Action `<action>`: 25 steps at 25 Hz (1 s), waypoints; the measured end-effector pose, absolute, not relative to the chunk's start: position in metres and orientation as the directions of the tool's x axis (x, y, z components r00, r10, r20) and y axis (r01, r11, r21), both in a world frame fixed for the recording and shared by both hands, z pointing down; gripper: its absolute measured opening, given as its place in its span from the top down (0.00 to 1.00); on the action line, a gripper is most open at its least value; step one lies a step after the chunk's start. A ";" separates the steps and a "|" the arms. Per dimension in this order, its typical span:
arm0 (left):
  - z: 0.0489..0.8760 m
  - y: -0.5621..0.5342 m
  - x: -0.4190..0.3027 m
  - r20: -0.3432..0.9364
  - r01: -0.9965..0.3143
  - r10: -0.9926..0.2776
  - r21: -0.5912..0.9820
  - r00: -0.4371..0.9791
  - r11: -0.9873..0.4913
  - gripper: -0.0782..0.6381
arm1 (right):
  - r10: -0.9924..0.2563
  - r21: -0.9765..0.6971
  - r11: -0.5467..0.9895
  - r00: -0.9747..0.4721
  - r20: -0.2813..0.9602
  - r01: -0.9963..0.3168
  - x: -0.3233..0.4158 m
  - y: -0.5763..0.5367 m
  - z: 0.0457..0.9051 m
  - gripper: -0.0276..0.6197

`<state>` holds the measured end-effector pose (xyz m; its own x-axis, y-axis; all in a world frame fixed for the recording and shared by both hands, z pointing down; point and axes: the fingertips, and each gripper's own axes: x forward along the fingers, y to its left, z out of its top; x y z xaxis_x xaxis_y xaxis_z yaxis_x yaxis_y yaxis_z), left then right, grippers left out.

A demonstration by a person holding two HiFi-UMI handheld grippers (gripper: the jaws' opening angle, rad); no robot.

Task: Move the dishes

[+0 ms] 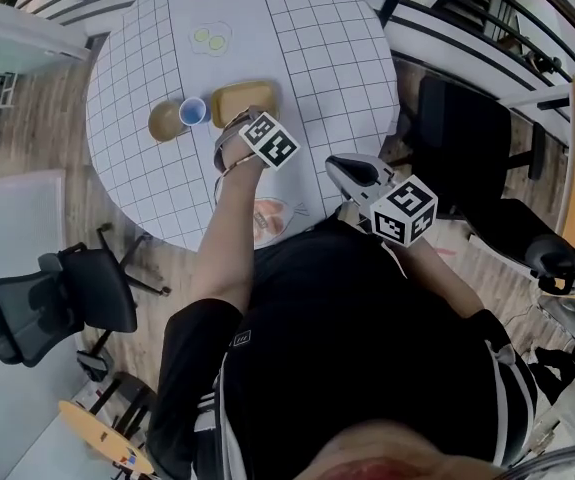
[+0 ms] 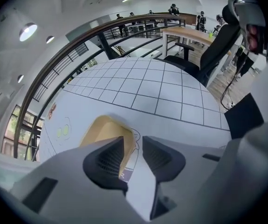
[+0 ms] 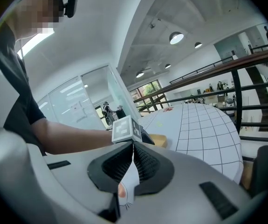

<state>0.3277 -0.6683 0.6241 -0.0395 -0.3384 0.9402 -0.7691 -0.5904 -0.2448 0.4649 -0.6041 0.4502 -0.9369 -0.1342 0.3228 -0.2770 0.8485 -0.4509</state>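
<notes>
This is an open-plan office on an upper floor. It has black swivel chairs (image 1: 102, 288) on wood flooring (image 1: 32, 123), glass-walled rooms (image 3: 78, 101), a wooden desk (image 2: 189, 31) and round ceiling lights (image 3: 176, 38). A dark railing (image 2: 88, 35) edges the gallery beside a round bench (image 1: 317, 48) under a gridded cloth.

Tan dish (image 1: 239, 98), blue cup (image 1: 194, 111), wht grid tbl (image 1: 317, 48).

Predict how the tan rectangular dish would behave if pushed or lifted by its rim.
The dish looks rigid, with raised walls, so it would probably keep its shape. Its broad, flat base suggests it would slide rather than tip or roll. The rim looks smooth, so it may slip between jaws.
</notes>
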 end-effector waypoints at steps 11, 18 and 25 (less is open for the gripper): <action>0.633 -0.679 0.317 0.938 -0.769 -0.343 -0.251 -0.044 -0.587 0.82 | -0.175 -0.453 0.829 -0.922 0.346 -0.327 0.471 -0.604 0.455 0.92; 0.639 -0.685 0.308 0.934 -0.769 -0.353 -0.268 -0.059 -0.581 0.82 | -0.197 -0.441 0.826 -0.913 0.358 -0.351 0.473 -0.605 0.459 0.92; 0.634 -0.685 0.307 0.928 -0.766 -0.368 -0.272 -0.050 -0.582 0.82 | -0.193 -0.436 0.827 -0.908 0.371 -0.354 0.468 -0.607 0.457 0.92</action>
<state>0.3068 -0.6850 0.6343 -0.0504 -0.3683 0.9283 -0.7663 -0.5819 -0.2724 0.4682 -0.6065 0.4566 -0.9082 -0.1930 0.3713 -0.3542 0.8272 -0.4363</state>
